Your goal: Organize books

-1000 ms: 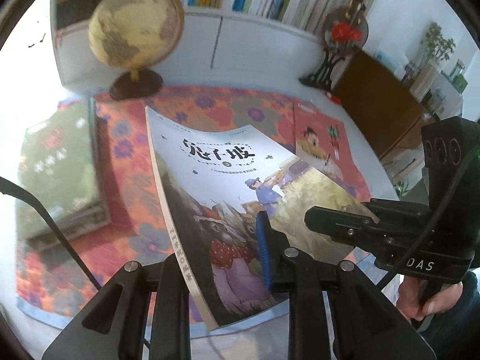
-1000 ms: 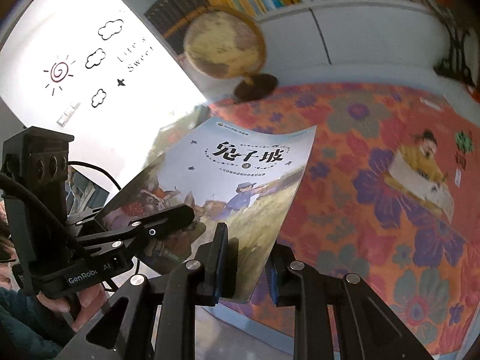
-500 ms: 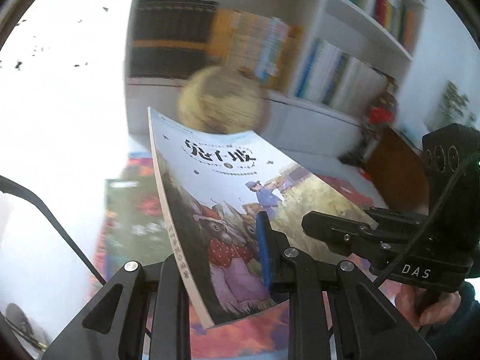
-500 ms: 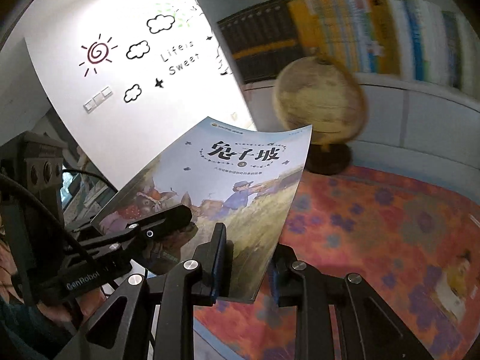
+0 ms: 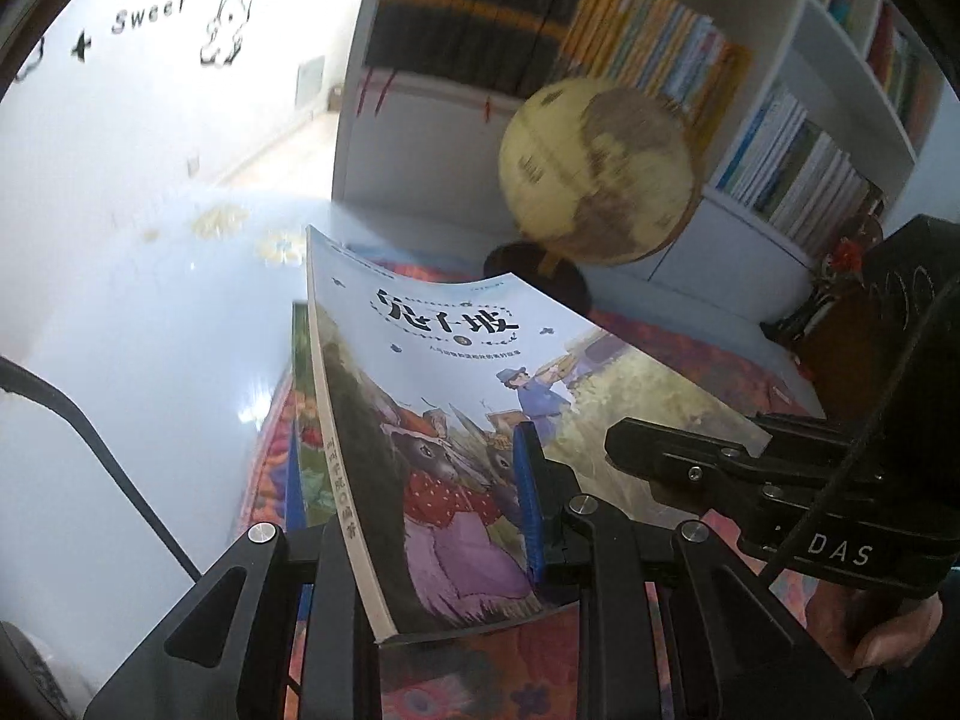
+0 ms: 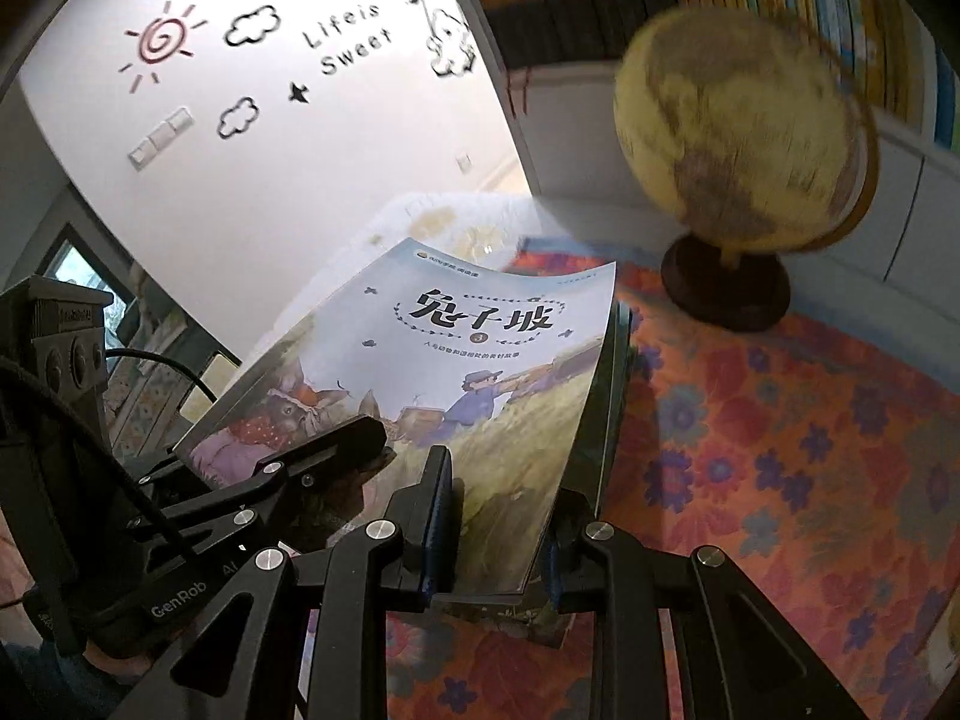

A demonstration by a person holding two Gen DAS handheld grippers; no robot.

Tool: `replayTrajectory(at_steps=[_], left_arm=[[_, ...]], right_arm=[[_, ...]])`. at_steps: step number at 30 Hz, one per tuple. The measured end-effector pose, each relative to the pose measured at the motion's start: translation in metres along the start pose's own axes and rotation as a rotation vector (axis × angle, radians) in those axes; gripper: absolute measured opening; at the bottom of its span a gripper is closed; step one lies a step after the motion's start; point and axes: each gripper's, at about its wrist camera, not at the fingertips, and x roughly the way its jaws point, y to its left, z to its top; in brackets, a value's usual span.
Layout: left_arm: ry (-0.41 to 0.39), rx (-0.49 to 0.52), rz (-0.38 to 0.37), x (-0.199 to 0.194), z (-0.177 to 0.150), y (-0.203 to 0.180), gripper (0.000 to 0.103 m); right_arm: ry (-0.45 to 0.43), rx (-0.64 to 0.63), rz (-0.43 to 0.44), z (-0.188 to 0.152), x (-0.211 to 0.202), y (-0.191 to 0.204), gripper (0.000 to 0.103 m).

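Note:
Both grippers hold one pale blue picture book [image 5: 456, 396] with black Chinese title and a farm scene; it also shows in the right wrist view [image 6: 480, 360]. My left gripper [image 5: 438, 516] is shut on its spine side near the bottom edge. My right gripper [image 6: 498, 516] is shut on its open-edge side. The book is tilted above a stack of books, whose green cover [image 5: 306, 432] shows under its left edge and whose page edges [image 6: 612, 396] show beside its right edge.
A yellow globe [image 5: 600, 174] on a dark round base stands behind the book, also in the right wrist view [image 6: 744, 138]. A flowered orange cloth [image 6: 780, 450] covers the table. White shelves full of books [image 5: 780, 156] line the back. A white wall [image 6: 270, 138] is at left.
The held book has swung left, away from the red book on the cloth and over to the stack by the globe. Both grippers keep their hold.

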Motion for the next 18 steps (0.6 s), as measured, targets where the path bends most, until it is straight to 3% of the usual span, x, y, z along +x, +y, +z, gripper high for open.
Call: replayTrajectory(at_steps=[8, 18], left_arm=[[0.053, -0.112, -0.066, 0.022, -0.017, 0.029, 0.020], [0.145, -0.110, -0.068, 0.039, -0.031, 0.033, 0.025]], right_arm=[[0.072, 0.045, 0.014, -0.011, 0.029, -0.006, 0.024], [0.124, 0.124, 0.025, -0.026, 0.053, -0.016, 0.024]])
